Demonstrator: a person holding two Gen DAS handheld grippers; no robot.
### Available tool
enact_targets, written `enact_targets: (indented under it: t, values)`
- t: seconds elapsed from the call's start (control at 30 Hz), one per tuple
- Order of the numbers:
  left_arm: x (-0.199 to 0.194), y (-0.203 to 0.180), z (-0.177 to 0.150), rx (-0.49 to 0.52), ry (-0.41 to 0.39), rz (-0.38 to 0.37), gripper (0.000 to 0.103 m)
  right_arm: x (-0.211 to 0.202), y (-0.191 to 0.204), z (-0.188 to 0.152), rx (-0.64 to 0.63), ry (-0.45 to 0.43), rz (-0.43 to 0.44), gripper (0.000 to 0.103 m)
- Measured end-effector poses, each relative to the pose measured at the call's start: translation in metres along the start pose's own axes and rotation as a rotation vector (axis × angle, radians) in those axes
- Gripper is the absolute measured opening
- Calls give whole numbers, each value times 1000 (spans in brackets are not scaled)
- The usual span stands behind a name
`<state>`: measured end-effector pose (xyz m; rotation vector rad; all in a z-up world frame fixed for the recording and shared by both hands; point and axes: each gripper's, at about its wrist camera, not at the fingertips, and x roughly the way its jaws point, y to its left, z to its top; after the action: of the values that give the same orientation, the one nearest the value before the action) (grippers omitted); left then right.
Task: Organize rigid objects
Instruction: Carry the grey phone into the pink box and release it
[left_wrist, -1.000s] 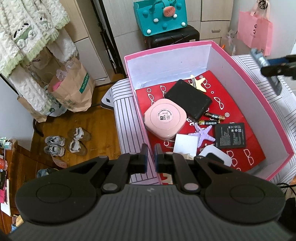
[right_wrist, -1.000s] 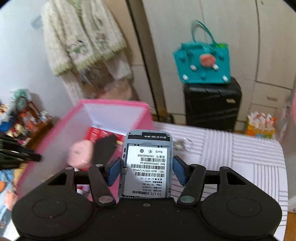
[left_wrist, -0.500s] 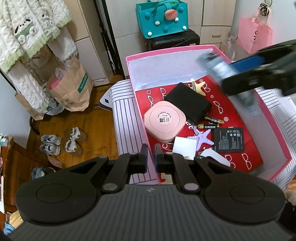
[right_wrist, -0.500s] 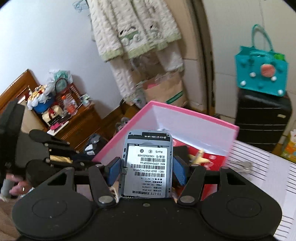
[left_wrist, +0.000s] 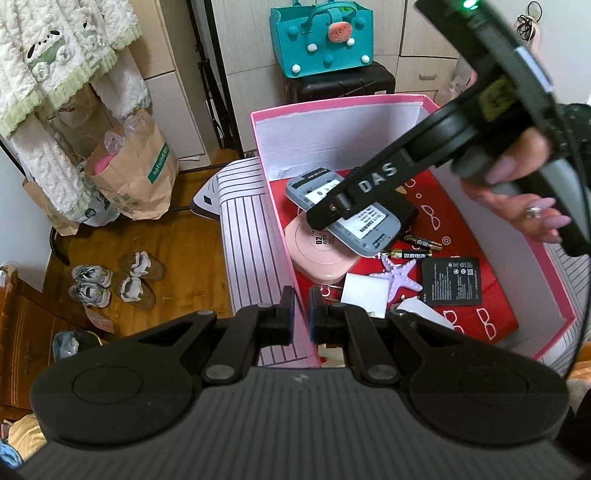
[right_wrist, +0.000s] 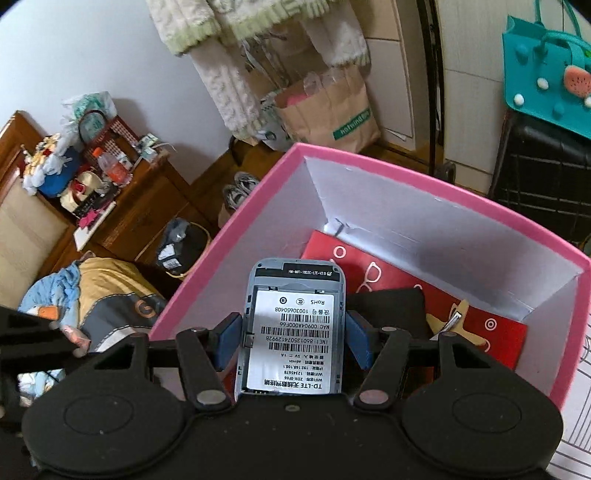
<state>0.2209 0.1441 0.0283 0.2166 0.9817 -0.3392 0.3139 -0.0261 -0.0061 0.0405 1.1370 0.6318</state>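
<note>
Left gripper (left_wrist: 301, 314) nearest the camera, fingers almost closed with only a thin slit between the pads, nothing held, hovering above the near left corner of the pink box (left_wrist: 561, 321). The box sits on a striped cloth (left_wrist: 245, 240).

Inside the box, on a red liner with white glasses print (left_wrist: 495, 325), near to far: a white rounded item (left_wrist: 421, 310) at the near edge, partly hidden; a white square card (left_wrist: 364, 290); a purple starfish (left_wrist: 400, 275); a black flat battery (left_wrist: 452, 280) to its right; two AA batteries (left_wrist: 415, 249) just beyond the starfish; a pink rounded case (left_wrist: 319, 254) against the left wall.

Right gripper (right_wrist: 293, 341) reaches into the box from the right side, held by a hand (left_wrist: 517, 195) with long nails and a ring. Its blue pads sit on either side of the grey device (right_wrist: 293, 332), label side up, barcode stickers showing. Fingers closed onto its two long edges. In the left wrist view the grey device (left_wrist: 343, 212) is over the pink case and a black flat item (left_wrist: 404, 210), toward the far left of the box; cannot tell whether it touches them. A yellow starfish (right_wrist: 447, 321) lies toward the far right corner, past the black item.

Beyond the box: shoes (left_wrist: 114, 277) on the wood floor, paper bags (left_wrist: 136, 177), a teal bag (left_wrist: 325, 37) on a black suitcase (left_wrist: 340, 83).
</note>
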Motion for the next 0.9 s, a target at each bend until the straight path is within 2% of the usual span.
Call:
enact_targets:
  t: [0.13,0.2,0.47,0.57,0.63,0.9]
  values:
    - [0,-1,0,1,3,3,7,5,-5,1,3,-12,-43,67]
    - [0,-1,0,-2,2,4,7,1,-8,-1,2,-27,-21,68]
    - [0,-1,0,-7,-1,4,7,-57,-13,-20,-10,-158,12,70]
    - [-1,-1,-1,-9,-3,2,7,-87,-14,-38,-32,-237,20,70]
    - [-1,-1,-2,-7,-9,3,7,-109,-14,-55,-70,-325,33,71]
    - [-2,-2,-5,-27,-27,13,7,-153,-37,-111,-131,-535,-37,73]
